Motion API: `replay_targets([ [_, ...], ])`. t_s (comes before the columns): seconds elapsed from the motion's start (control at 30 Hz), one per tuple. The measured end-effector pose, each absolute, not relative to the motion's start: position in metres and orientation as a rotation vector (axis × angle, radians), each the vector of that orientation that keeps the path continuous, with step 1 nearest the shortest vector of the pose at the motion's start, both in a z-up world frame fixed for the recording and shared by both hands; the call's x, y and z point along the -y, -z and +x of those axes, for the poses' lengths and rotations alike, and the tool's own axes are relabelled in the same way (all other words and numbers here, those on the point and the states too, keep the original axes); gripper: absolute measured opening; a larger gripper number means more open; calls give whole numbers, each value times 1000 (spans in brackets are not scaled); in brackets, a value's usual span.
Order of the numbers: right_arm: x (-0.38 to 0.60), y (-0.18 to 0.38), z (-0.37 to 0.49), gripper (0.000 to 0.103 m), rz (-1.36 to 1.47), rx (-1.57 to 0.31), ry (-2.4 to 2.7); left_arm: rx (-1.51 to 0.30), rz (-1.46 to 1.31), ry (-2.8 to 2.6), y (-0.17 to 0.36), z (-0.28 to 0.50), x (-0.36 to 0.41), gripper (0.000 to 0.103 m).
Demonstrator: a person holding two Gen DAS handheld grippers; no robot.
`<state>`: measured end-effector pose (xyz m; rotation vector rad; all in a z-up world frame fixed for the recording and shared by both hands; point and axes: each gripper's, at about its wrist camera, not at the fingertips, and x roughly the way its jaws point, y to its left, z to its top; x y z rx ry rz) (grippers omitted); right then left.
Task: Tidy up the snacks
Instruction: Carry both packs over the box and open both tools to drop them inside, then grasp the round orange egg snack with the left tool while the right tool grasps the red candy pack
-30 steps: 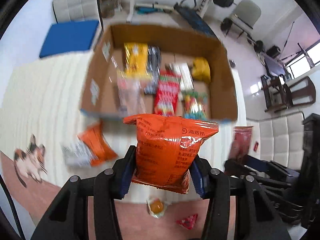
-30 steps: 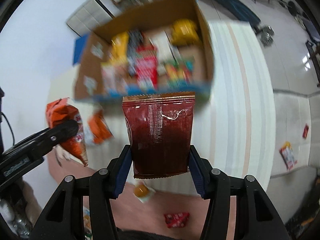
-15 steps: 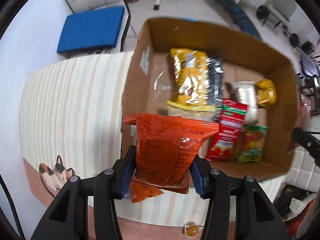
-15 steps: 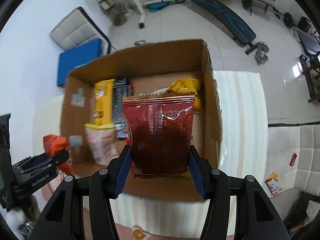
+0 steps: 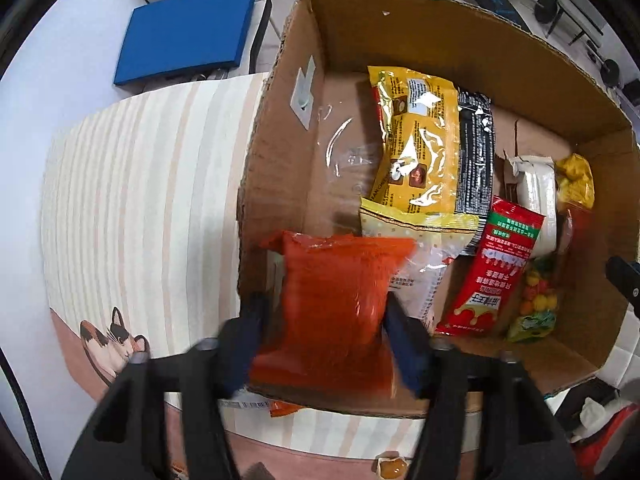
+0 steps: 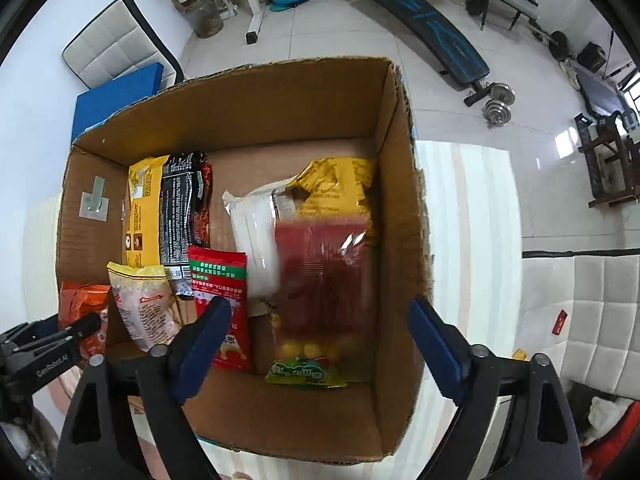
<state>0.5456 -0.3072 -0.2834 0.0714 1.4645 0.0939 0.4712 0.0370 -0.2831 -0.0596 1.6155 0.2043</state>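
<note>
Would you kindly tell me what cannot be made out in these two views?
- Left wrist view: motion blur smears the orange bag; its print, and whether the left gripper grips it, are unclear.
- Right wrist view: the dark red packet is blurred, label unreadable, and it hides most of the green candy bag.

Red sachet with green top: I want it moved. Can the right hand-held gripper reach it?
Probably yes: the right hand-held gripper is open above the cardboard box, and the red sachet lies uncovered on top.

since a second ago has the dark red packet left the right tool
Yes. The dark red packet is out of the open right tool, blurred over the cardboard box floor, having earlier been clamped short of the box.
</note>
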Motion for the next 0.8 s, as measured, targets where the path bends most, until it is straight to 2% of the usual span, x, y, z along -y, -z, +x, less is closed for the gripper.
replay_targets([
  [0.03, 308, 283, 544, 92, 78, -1467, -98, -1607, -60, -203, 280, 472, -36, 67],
  [0.07, 308, 281, 543, 92, 80, -1467, -101, -1592, -46, -203, 276, 473, -35, 78],
  [0.13, 308, 277, 539, 92, 73, -1462, -106, -1572, -46, -190, 270, 473, -32, 89],
  [0.43, 301, 253, 513, 94, 96, -1441, -144, -1499, -80, -131, 240, 459, -17, 89],
  [0.8, 294, 202, 449, 94, 126, -1329, -169, -1290, -92, -83, 177, 408, 9, 89],
])
